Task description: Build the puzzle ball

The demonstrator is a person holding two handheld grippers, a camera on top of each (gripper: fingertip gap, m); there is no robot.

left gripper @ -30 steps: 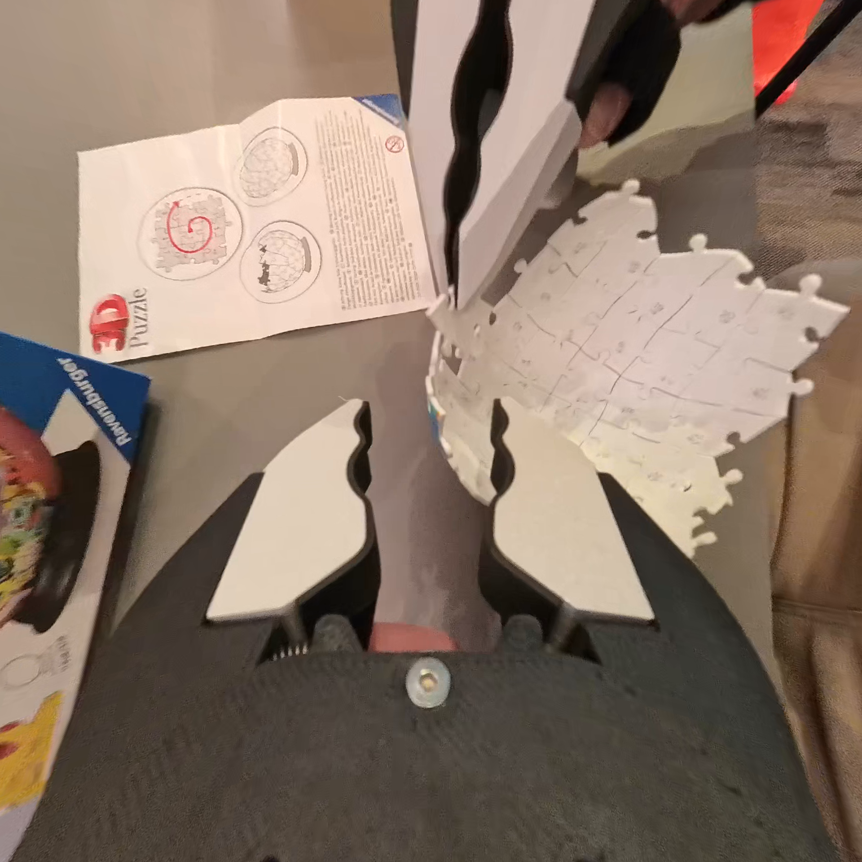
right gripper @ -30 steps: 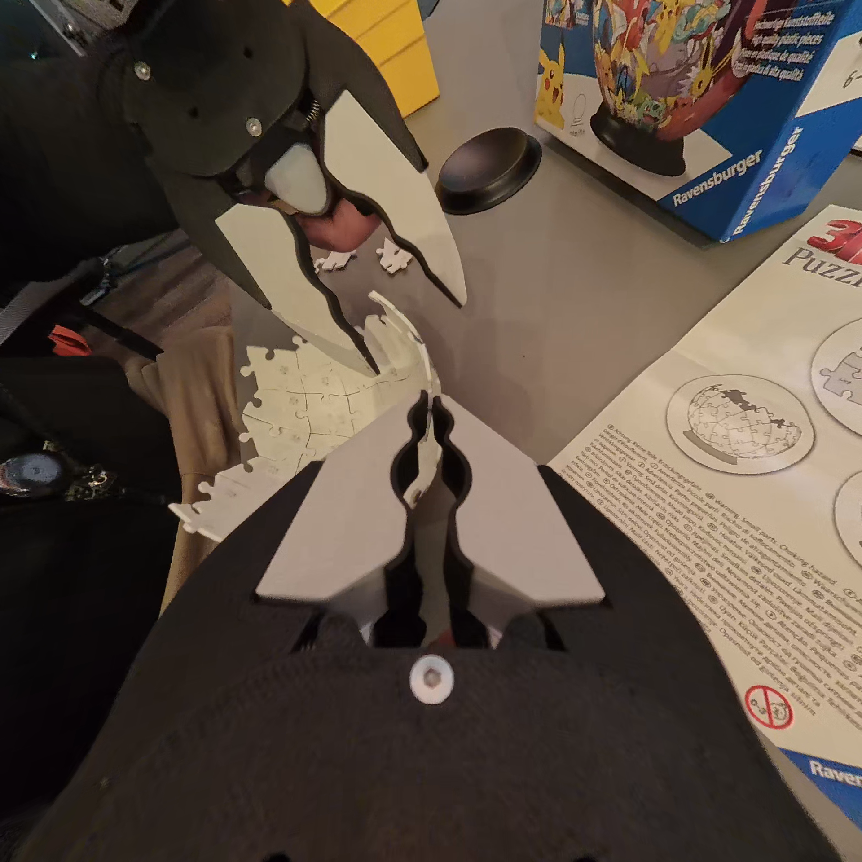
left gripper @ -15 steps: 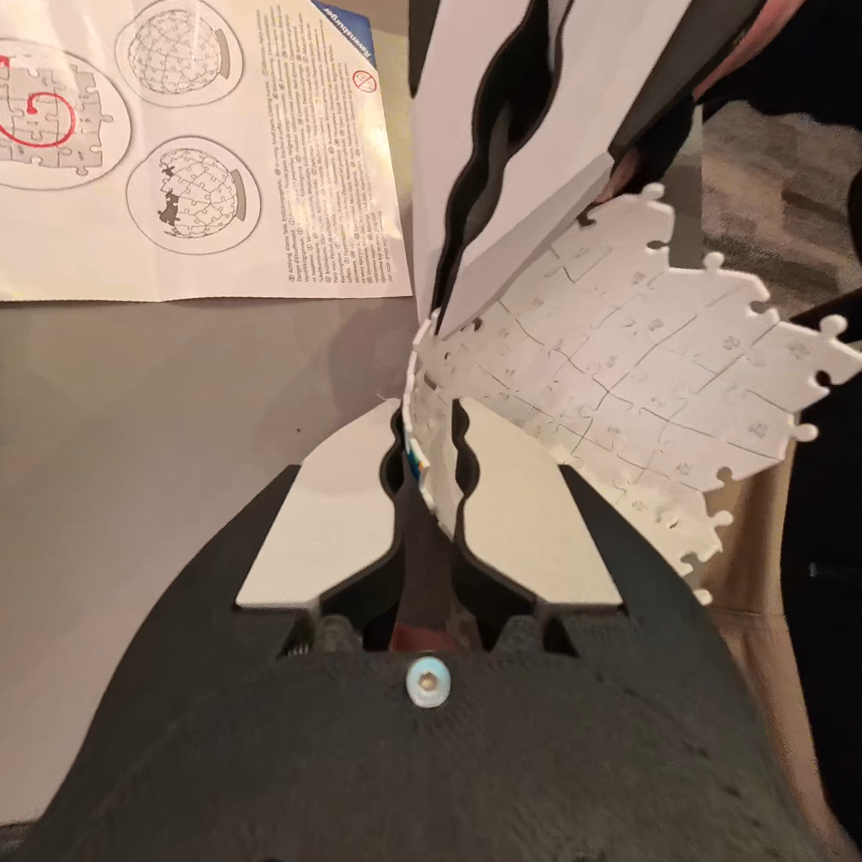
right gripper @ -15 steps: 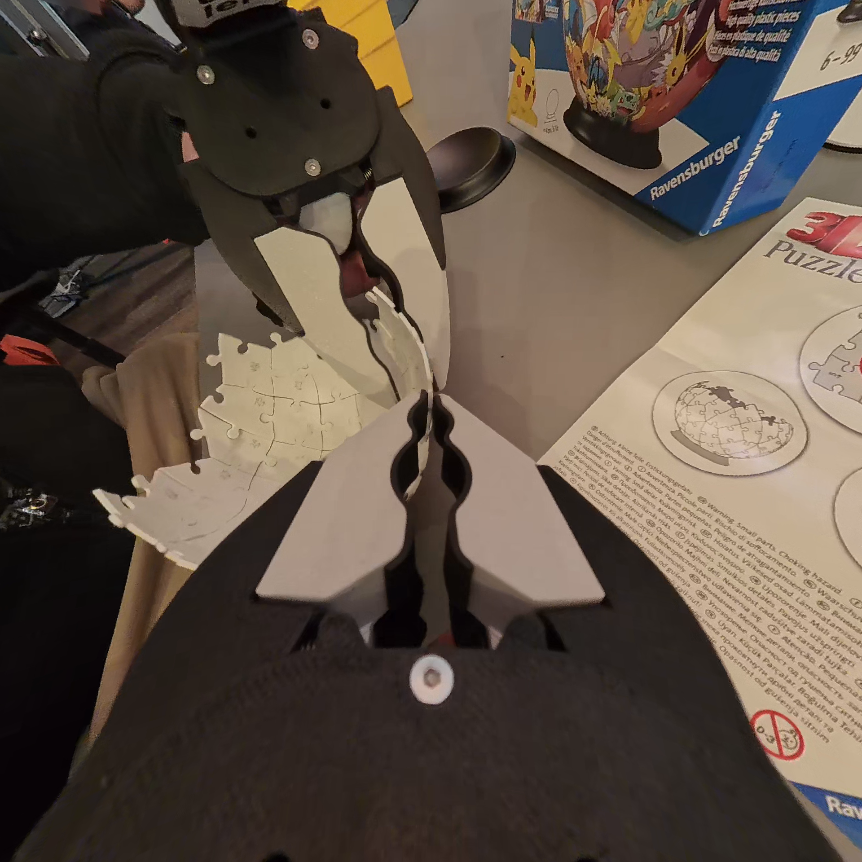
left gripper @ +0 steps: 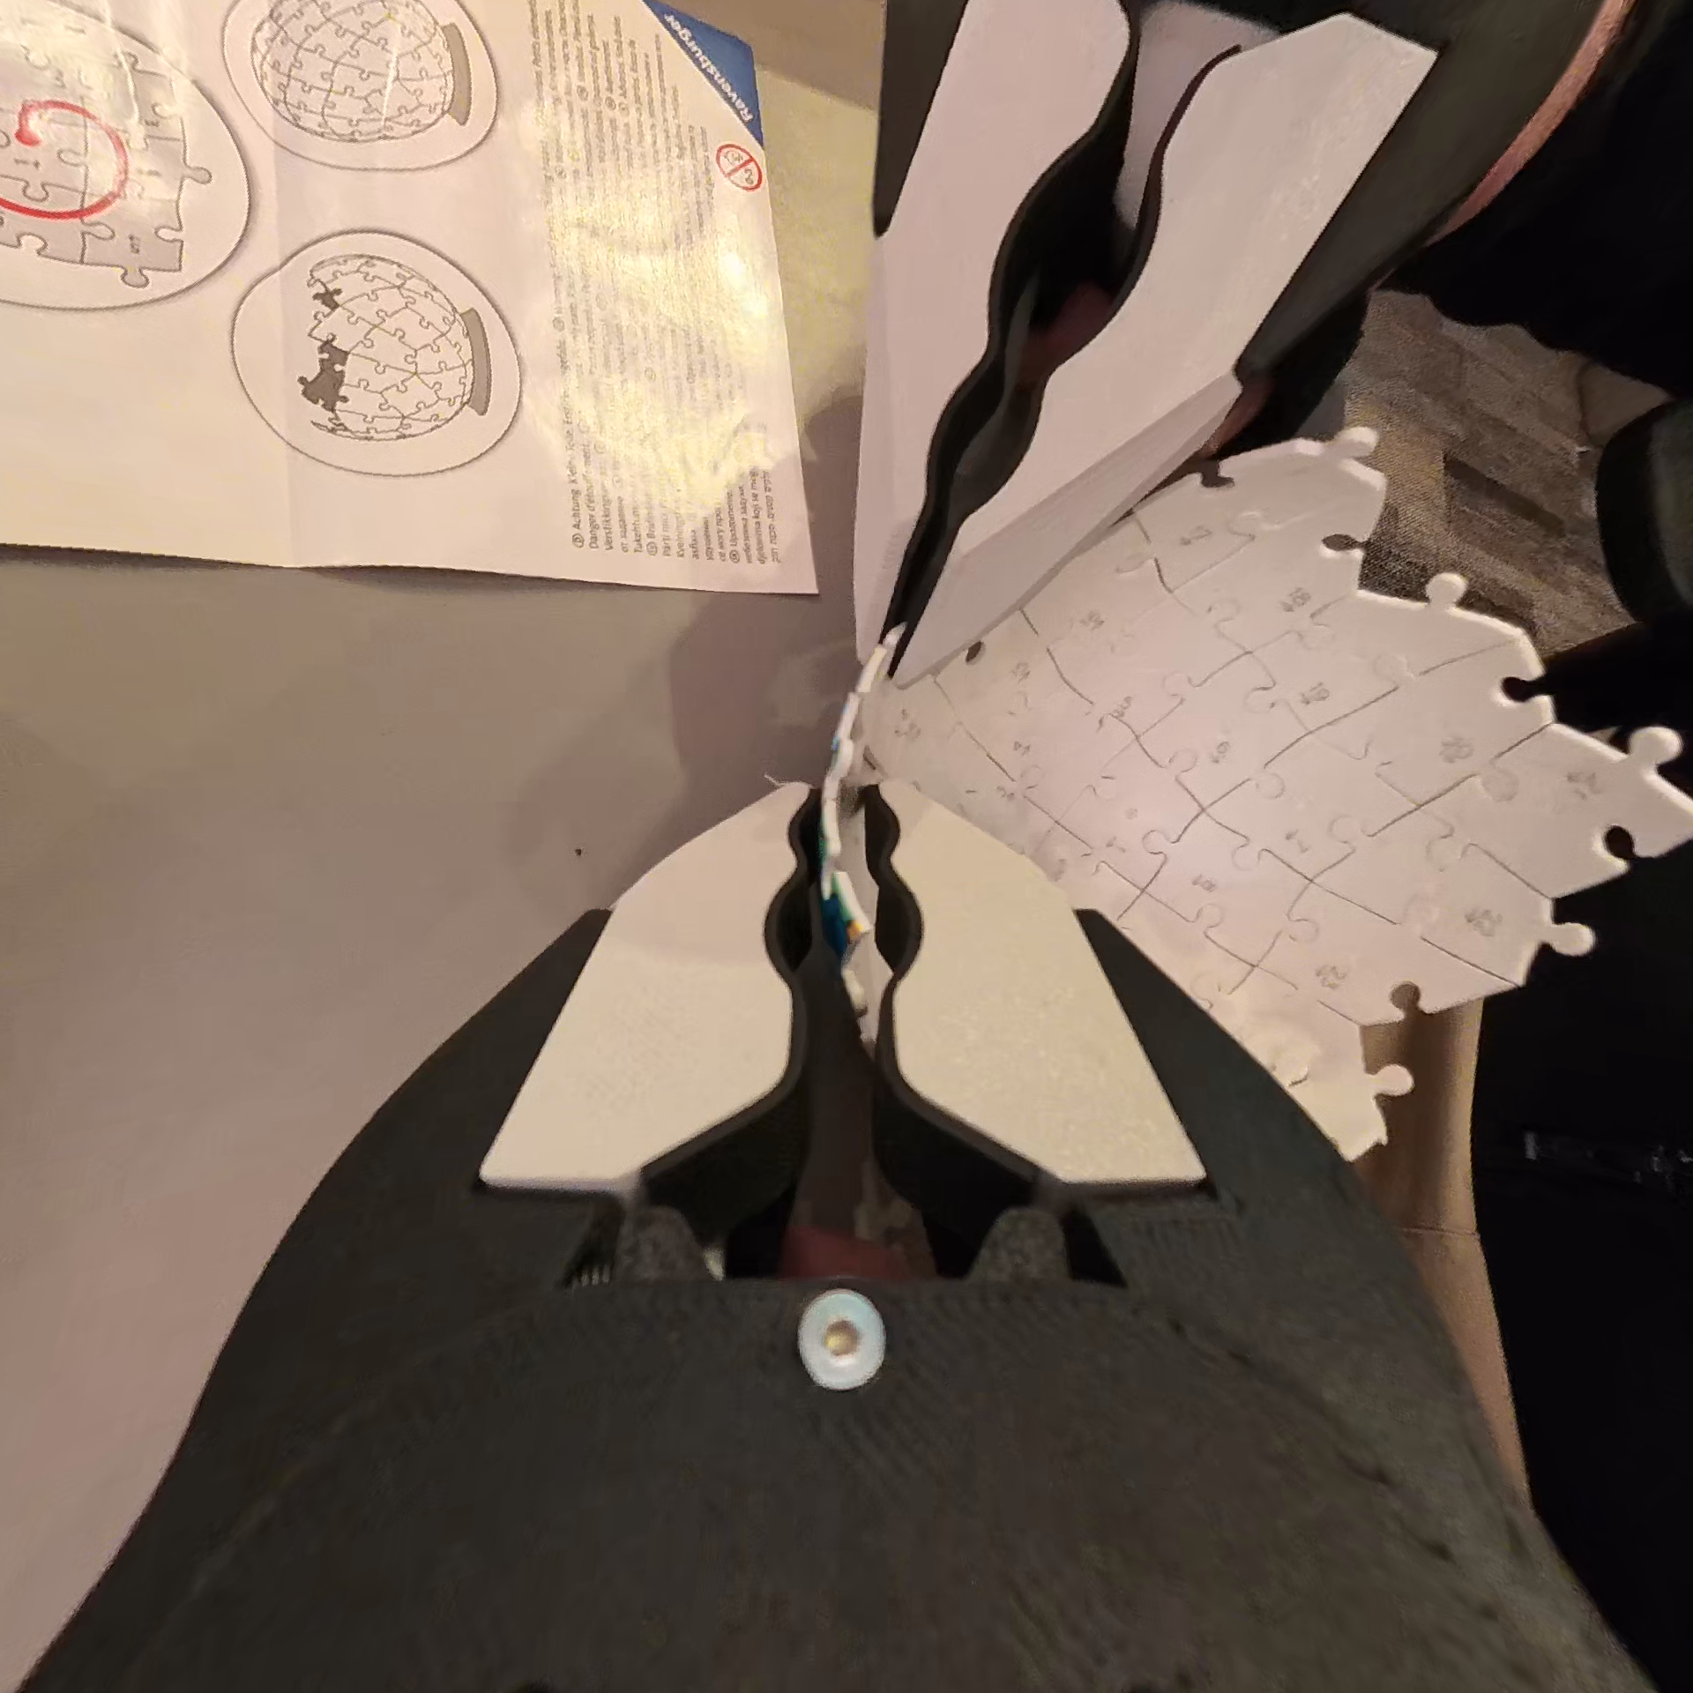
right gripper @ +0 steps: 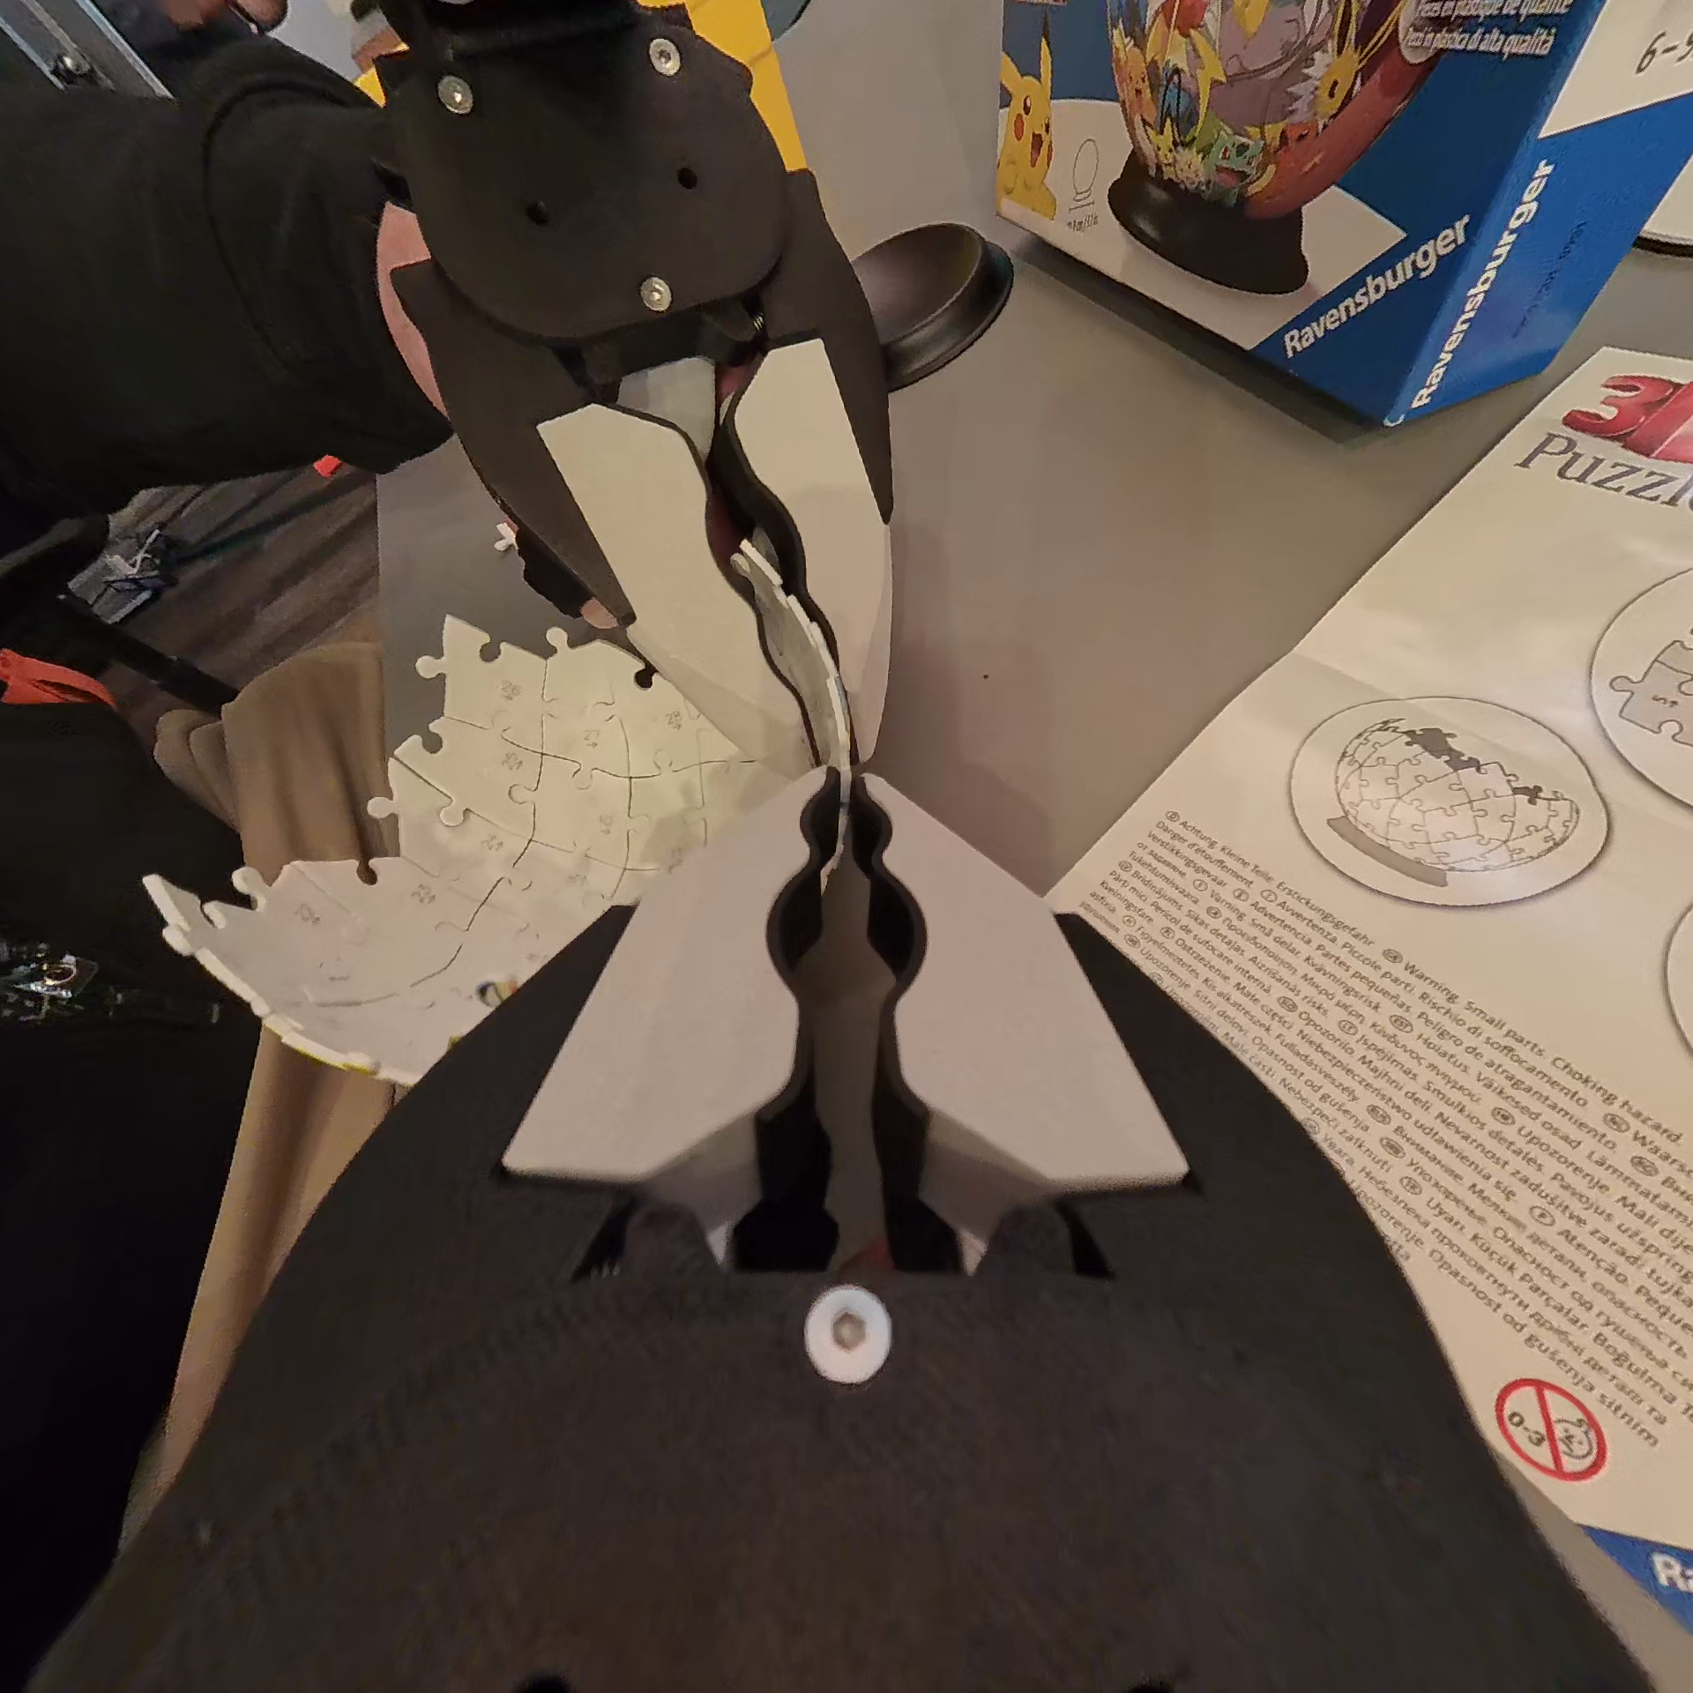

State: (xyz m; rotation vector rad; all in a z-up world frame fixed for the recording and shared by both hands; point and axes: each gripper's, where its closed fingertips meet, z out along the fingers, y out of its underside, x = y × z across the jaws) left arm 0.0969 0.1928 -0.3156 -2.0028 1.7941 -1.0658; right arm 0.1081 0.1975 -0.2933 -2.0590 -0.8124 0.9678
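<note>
While both grippers pinched the rim of the half-built shell (left gripper: 1301,779), the step in hand looked like steadying it or pressing a rim piece home. The left gripper (left gripper: 838,829) had its jaws narrowed on the shell's edge, which ran straight between them; the right gripper (right gripper: 838,797) had its jaws likewise drawn tight on the same rim, just ahead of the left gripper's tips, the two nearly touching. The shell bowed away to the side of both pairs of jaws, its white inside showing, held above the surface (left gripper: 321,824). The next move probably called for one gripper to let go and fetch another piece while the other kept hold. Beyond the jaws lay the leaflet (right gripper: 1374,916), a black stand (right gripper: 934,302) and the box (right gripper: 1374,183); its contents could not be seen.
</note>
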